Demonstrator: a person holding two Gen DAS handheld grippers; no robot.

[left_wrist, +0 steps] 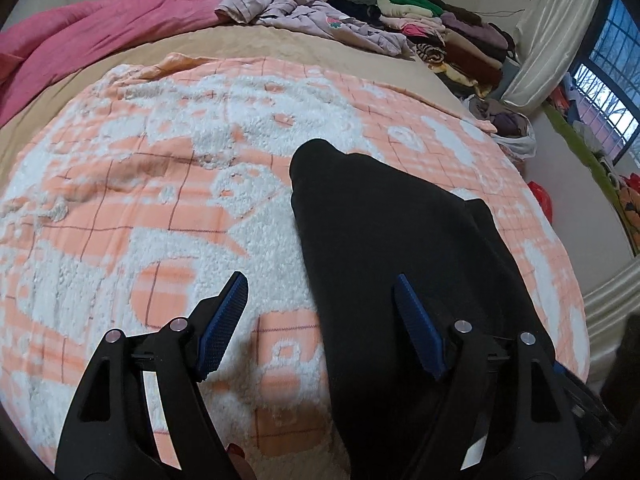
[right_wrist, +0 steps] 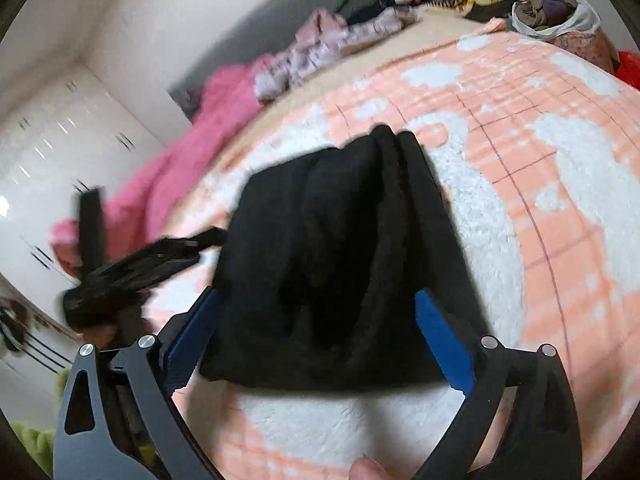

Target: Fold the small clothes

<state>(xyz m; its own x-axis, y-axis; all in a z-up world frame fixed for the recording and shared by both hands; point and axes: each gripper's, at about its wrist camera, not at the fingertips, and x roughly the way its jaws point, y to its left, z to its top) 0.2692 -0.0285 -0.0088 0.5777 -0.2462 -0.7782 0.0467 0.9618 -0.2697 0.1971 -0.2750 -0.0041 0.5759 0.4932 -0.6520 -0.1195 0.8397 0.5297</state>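
**Both grippers open over a black garment on the bed**

Left wrist view: my left gripper [left_wrist: 320, 312] is spread wide, its blue pads [left_wrist: 224, 320] well apart and holding nothing. The black garment [left_wrist: 384, 248] lies on the peach and white blanket [left_wrist: 160, 200], running from mid-frame down toward me. Its left edge passes between my fingers, and the right finger sits over the dark cloth; I cannot tell whether that pad touches it. The near end of the garment is cut off behind the gripper frame at the bottom. Further up the bed lie a pink quilt [left_wrist: 100, 28], a crumpled lilac garment [left_wrist: 304, 12] and a stack of folded clothes [left_wrist: 452, 36] by the right wall. A window [left_wrist: 608, 80] shows at the far right.

Right wrist view: this picture is blurred. My right gripper [right_wrist: 320, 332] is also wide open, and the black garment [right_wrist: 332, 264] lies bunched in loose folds between its two blue pads [right_wrist: 444, 344]. The left pad's tip is hidden behind the cloth's edge, so contact there is unclear; nothing is clamped. My left gripper [right_wrist: 152, 260] appears as a dark smear at the garment's left side, its state unreadable from here. The blanket [right_wrist: 540, 200] fills the right half; the pink quilt [right_wrist: 192, 172] and a white wardrobe [right_wrist: 60, 152] lie to the left, a bag of clothes [right_wrist: 556, 12] at top right.
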